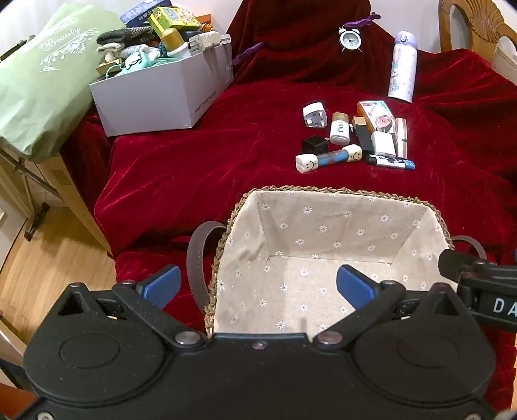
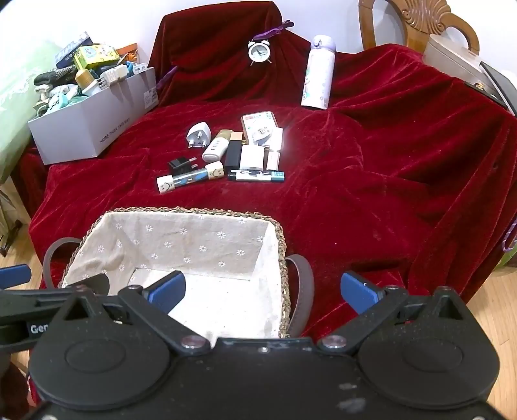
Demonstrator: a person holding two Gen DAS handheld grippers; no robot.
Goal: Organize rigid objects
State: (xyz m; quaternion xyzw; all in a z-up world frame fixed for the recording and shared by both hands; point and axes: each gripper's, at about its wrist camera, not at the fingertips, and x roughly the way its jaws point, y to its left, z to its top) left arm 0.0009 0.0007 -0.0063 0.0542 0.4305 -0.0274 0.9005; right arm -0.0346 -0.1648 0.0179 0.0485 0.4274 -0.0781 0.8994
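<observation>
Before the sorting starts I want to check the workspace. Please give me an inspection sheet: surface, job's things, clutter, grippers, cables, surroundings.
Surface: red velvet cloth, wrinkled.
Job's things: empty lined basket in front; beyond it a group of small things, among them a white plug, a black adapter and a tube with smiley caps.
Clutter: full white box, alarm clock and bottle at the back.
Grippers: left gripper and right gripper both open, holding nothing.
Cables: nothing seen.
Surroundings: wooden chair, green bag, wood floor.
</observation>
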